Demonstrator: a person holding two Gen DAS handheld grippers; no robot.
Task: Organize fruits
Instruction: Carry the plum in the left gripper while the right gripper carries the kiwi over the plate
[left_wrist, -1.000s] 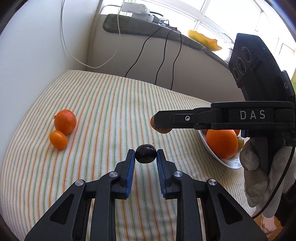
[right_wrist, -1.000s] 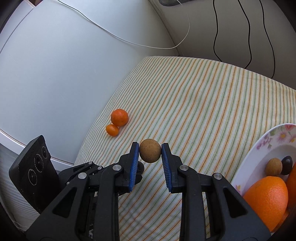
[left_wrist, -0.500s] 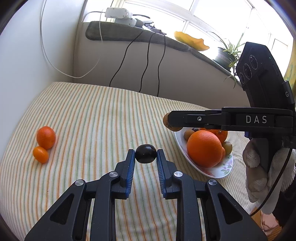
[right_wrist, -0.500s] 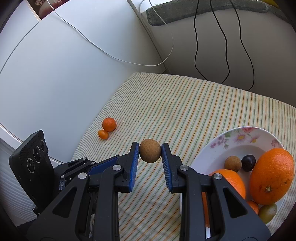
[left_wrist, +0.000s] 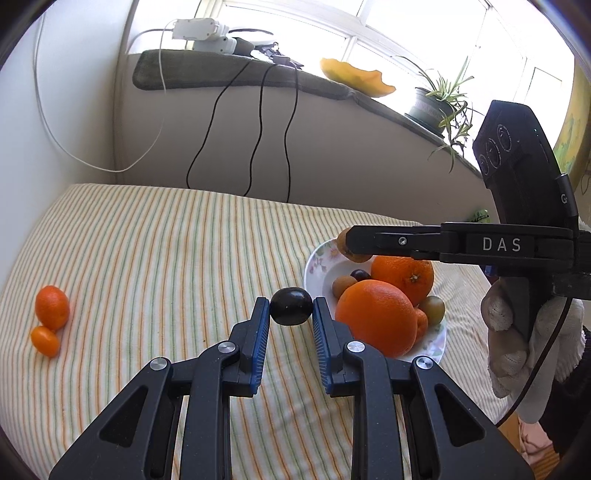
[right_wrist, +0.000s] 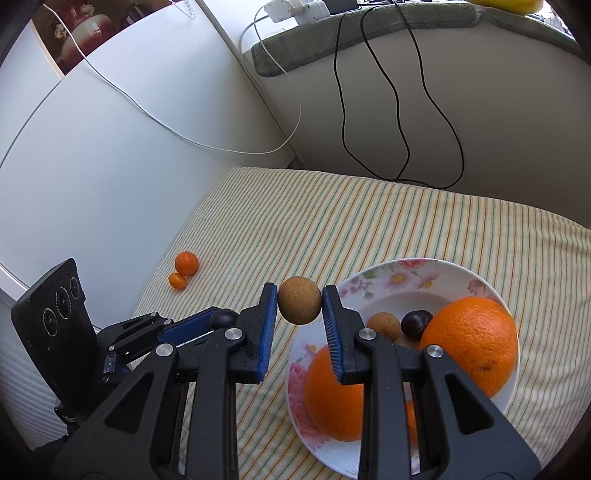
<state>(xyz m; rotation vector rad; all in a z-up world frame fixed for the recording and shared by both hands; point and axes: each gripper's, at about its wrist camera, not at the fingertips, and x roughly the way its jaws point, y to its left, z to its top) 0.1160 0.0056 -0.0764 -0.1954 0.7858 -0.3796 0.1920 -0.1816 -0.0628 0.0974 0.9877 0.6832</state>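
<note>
Fingertips (left_wrist: 263, 310) of the left gripper (left_wrist: 291, 312) pinch a dark plum (left_wrist: 291, 311) above the striped cloth (left_wrist: 166, 266), just off the plate's near rim. Across from it, the right gripper (right_wrist: 300, 301) clamps a round brown fruit (right_wrist: 299, 300), hanging over the flowered plate (right_wrist: 417, 275) at its left edge. That plate is crowded: two big oranges (right_wrist: 471, 341), a small brown fruit (right_wrist: 383, 325), a dark plum-like one (right_wrist: 415, 324), and in the left view a greenish fruit (left_wrist: 431, 309) by the right rim. Far over by the cloth's left edge, a tangerine (left_wrist: 52, 306) and a kumquat (left_wrist: 44, 340) sit touching. Black cables (right_wrist: 391, 96) dangle down the wall behind.
</note>
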